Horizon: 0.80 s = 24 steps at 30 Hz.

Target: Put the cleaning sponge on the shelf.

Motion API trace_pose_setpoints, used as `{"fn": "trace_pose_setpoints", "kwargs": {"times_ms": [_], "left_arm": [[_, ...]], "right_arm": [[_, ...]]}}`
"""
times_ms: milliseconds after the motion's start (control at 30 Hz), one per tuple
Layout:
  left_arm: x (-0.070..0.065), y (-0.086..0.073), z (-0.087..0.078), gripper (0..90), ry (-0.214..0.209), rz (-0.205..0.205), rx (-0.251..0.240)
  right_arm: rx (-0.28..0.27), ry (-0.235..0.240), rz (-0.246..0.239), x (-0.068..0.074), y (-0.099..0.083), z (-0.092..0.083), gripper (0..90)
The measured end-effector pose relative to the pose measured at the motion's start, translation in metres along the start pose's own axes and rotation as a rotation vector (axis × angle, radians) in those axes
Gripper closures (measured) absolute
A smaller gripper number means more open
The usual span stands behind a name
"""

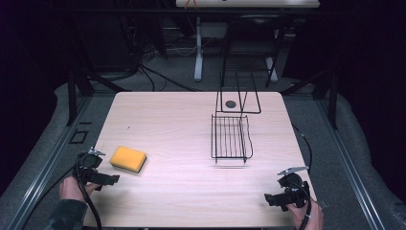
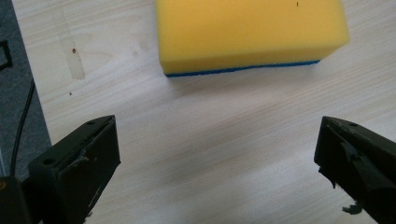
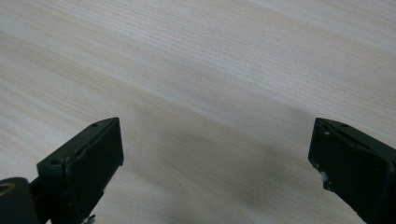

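Observation:
A yellow sponge (image 1: pixel 128 159) with a thin blue underside lies flat on the light wooden table (image 1: pixel 182 124) at its front left. My left gripper (image 1: pixel 103 178) is just in front of and left of it, apart from it. In the left gripper view the sponge (image 2: pixel 250 35) lies ahead of the wide-open jaws with bare wood between them, and the left gripper (image 2: pixel 217 158) holds nothing. My right gripper (image 1: pixel 274 199) rests at the front right corner. It too stands open over bare wood (image 3: pixel 215 154).
A black wire rack (image 1: pixel 231 137) lies right of the table's centre. Behind it stands a black wire frame (image 1: pixel 238 98) around a dark round disc (image 1: pixel 231 104). Cables trail off both table sides. Dark floor and a desk leg lie beyond the far edge.

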<state>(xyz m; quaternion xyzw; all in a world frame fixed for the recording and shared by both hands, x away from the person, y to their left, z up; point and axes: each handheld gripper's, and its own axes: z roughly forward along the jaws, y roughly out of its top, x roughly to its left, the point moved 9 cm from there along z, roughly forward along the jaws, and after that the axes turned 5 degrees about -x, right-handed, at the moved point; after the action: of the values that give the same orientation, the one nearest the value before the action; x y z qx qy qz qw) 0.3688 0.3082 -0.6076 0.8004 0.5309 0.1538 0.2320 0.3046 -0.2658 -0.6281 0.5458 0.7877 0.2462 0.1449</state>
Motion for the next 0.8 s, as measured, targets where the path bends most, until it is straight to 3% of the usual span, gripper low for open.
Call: {"fn": "trace_pose_setpoints", "kwargs": {"times_ms": [267, 600, 800], "left_arm": [[0.01, 0.02, -0.003, 0.4, 0.017, -0.009, -0.043], [0.019, 0.034, 0.008, 0.4, -0.005, -0.018, -0.042], [0.034, 0.048, 0.013, 0.4, -0.001, -0.059, -0.077]], "right_arm": [[0.007, 0.003, -0.009, 0.002, 0.0, -0.001, 4.7], [0.005, 0.008, -0.023, 0.004, 0.001, 0.002, 5.8], [0.007, 0.012, -0.026, 0.006, 0.002, 0.001, 6.6]]}}
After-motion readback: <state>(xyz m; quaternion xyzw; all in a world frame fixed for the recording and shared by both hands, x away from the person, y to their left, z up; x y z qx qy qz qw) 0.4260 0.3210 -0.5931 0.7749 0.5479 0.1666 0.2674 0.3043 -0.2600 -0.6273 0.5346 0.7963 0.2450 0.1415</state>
